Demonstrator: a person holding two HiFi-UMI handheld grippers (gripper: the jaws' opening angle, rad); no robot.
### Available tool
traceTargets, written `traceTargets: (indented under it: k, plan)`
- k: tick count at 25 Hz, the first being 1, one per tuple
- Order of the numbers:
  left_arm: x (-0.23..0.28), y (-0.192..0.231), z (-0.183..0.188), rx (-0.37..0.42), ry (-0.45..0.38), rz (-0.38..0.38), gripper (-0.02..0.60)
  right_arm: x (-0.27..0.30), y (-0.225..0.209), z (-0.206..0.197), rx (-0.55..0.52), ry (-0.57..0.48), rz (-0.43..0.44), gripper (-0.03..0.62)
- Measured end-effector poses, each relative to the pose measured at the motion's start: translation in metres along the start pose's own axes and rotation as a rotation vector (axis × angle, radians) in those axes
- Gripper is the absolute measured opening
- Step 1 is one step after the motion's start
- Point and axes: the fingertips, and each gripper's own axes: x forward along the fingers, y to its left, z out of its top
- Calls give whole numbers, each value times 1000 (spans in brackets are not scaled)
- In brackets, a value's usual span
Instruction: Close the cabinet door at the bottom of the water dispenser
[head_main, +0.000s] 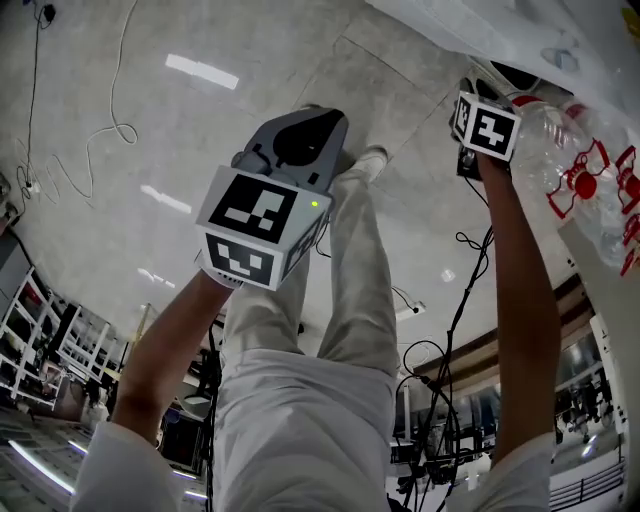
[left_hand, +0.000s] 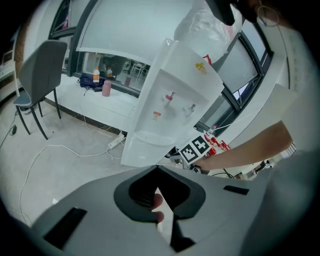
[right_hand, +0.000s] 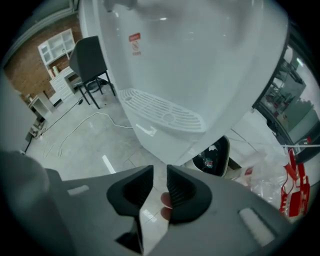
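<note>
Held the left gripper (left_hand: 156, 168) with its fingers (left_hand: 137, 192) drawn together at the tips, nothing between them. Held the right gripper (right_hand: 160, 172) with its fingers (right_hand: 184, 192) a narrow gap apart, likewise empty.

Faced the white water dispenser (right_hand: 190, 60) close beyond the right fingers, its ribbed drip tray (right_hand: 162, 112) straight ahead of them. Showed the cabinet at the dispenser's foot as a dark opening just beyond and to the right of the right fingers, the cabinet door (right_hand: 229, 152) swung clear of it and touched by neither gripper.

Caught the dispenser farther off beyond the left fingers, tilted in frame, with the right gripper's marker cube (left_hand: 195, 148) just ahead of the tips. Found a clear plastic bag (right_hand: 280, 185) with red print to the right of the right fingers, near the opening.

Placed a dark chair (left_hand: 37, 70) well to the left of the left fingers, with a white cable (left_hand: 86, 155) and power strip (left_hand: 115, 141) on the grey floor (left_hand: 60, 125) between. From the head view, took in white trousers (head_main: 340, 300) between two bare forearms.
</note>
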Motion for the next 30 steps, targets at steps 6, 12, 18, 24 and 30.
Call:
traceTargets:
  k: [6,12,18,24,30]
  plan:
    - [-21,-32,15,28,-10,-34,8,-59,35,5,-47,-87,116,26]
    - [-46,-68,29,80,-8,-72,6,-130,50,21,-29,-176,178,11]
    - [-79,-103,42,104,-18,-89,7,-202,52,32,17,-252,232,11]
    - [-119,-133,52,120,-41,-110,6,-277,54,39,63,-339,258,11]
    - [-167,-153,62,121,-73,-110,6,-353,60,40,100,-416,264,11]
